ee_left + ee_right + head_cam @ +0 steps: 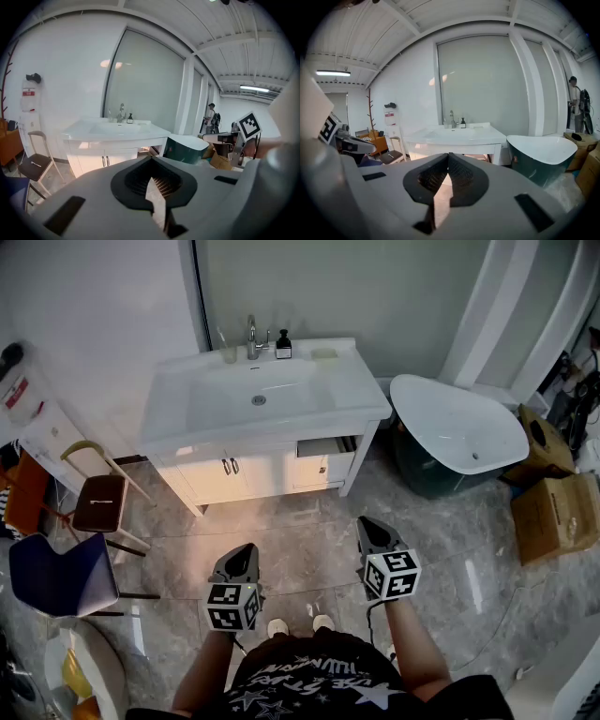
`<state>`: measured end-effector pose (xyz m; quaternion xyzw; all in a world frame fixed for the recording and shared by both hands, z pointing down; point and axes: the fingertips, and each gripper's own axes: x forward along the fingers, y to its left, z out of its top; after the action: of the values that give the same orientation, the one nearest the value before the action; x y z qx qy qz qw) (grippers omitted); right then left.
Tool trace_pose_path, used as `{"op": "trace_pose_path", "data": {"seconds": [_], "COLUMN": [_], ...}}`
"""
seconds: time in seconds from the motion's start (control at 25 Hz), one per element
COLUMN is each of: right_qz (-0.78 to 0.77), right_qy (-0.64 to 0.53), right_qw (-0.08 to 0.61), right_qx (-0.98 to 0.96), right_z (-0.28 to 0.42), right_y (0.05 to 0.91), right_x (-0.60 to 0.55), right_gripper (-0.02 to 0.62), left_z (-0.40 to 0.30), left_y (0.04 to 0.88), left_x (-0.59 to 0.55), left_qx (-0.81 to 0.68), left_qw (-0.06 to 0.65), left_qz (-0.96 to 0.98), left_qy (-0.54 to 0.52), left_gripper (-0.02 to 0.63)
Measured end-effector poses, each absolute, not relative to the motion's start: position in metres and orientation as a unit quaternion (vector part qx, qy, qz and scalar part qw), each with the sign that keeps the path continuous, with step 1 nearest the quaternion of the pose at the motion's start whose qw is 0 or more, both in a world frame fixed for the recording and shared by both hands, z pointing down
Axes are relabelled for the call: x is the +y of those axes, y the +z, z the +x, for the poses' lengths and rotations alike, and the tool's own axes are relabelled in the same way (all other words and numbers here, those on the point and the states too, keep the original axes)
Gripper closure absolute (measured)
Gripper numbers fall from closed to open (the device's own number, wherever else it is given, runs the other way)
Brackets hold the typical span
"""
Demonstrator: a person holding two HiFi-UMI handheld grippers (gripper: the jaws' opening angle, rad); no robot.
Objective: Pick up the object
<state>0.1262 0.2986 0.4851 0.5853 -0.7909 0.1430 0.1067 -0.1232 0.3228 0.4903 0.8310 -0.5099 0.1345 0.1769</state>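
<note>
Now holding the left gripper (246,551) and right gripper (367,524) low above the floor (309,512), with both pairs of jaws pressed together on nothing. Facing a white basin (178,397) well ahead, spotting a small dark bottle (283,346), perhaps the object, beside the tap (252,337).

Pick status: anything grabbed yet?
Done: nothing. In hand: the left gripper and right gripper are shut and empty over the floor, short of the vanity. Left: approach, open, grasp and lift the object, perhaps the dark bottle.
</note>
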Motion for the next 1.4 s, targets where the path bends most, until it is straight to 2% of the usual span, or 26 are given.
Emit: {"op": "trace_pose_path", "data": {"seconds": [0.56,0.88,0.92,1.04,1.12,1.4], "right_qz": [0.596,0.624,0.623,0.614,0.607,0.590], "right_qy": [0.154,0.168,0.173,0.184,0.185,0.204], "right_qw": [0.118,0.074,0.072,0.076,0.082,0.086], "right_qx": [-0.779,-0.760,-0.760,-0.764,-0.768,-0.776], "right_z": [0.098,0.078,0.076,0.070,0.067,0.075], "right_y": [0.499,0.508,0.510,0.513,0.515,0.531], "right_x": [0.306,0.311,0.311,0.310,0.306,0.267], "right_gripper": [0.583,0.580,0.572,0.452,0.408,0.327], "left_z": [-0.153,-0.181,-0.183,-0.187,-0.191,-0.182], "left_y": [0.512,0.530,0.527,0.518,0.517,0.524], "left_x": [0.329,0.336,0.334,0.333,0.329,0.304], "left_qx": [-0.498,-0.483,-0.483,-0.480,-0.482,-0.494], "left_qw": [0.198,0.210,0.206,0.196,0.193,0.204], "left_qz": [0.831,0.836,0.837,0.842,0.841,0.832], "left_qy": [0.149,0.153,0.152,0.148,0.150,0.150], "left_gripper": [0.591,0.591,0.591,0.591,0.591,0.591]}}
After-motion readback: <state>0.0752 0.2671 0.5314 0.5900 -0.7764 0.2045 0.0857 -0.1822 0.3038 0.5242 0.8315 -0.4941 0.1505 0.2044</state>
